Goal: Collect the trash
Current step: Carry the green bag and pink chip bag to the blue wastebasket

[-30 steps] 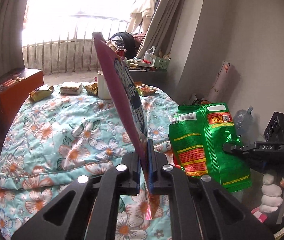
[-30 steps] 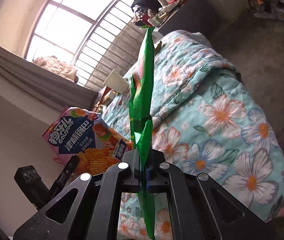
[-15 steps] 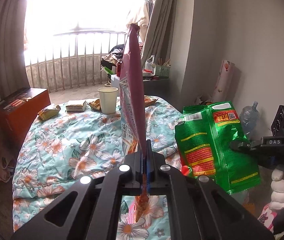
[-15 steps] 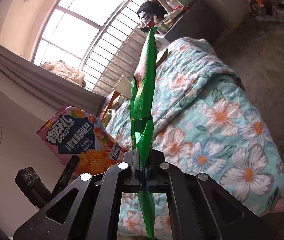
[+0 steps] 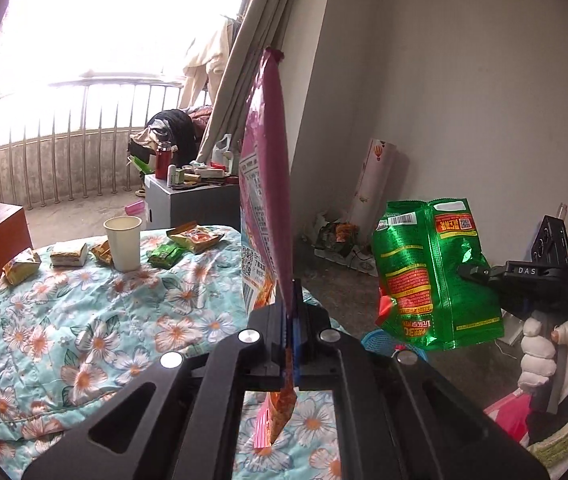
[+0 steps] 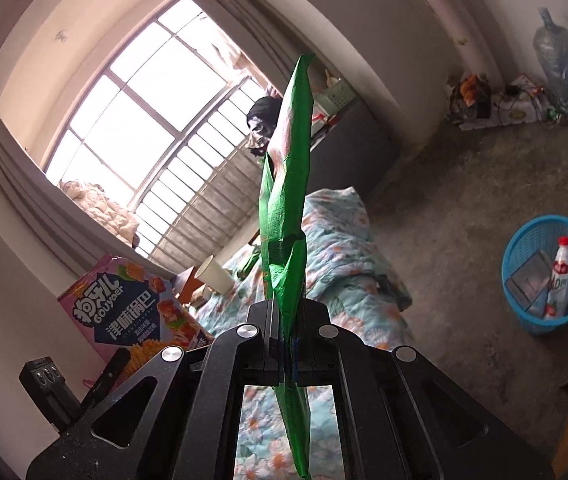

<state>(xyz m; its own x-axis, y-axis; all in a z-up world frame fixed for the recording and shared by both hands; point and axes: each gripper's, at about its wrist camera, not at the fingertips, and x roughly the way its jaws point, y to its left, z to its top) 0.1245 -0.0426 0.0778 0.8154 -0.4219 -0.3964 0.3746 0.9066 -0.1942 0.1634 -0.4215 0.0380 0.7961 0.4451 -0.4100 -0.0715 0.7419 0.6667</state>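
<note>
Snack bags sit pinched edge-on: the pink snack bag (image 5: pixel 265 184) between the left gripper (image 5: pixel 291 320) fingers, the green snack bag (image 6: pixel 288 208) between the right gripper (image 6: pixel 288 320) fingers, both above the floral quilt (image 5: pixel 95 320). At 3 o'clock in the right view stands a blue basket (image 6: pixel 524 312) holding a bottle (image 6: pixel 560 280).

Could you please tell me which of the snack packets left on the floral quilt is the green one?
It is the small green packet just right of the paper cup; the other packets on the quilt are yellow, orange or white.
</note>
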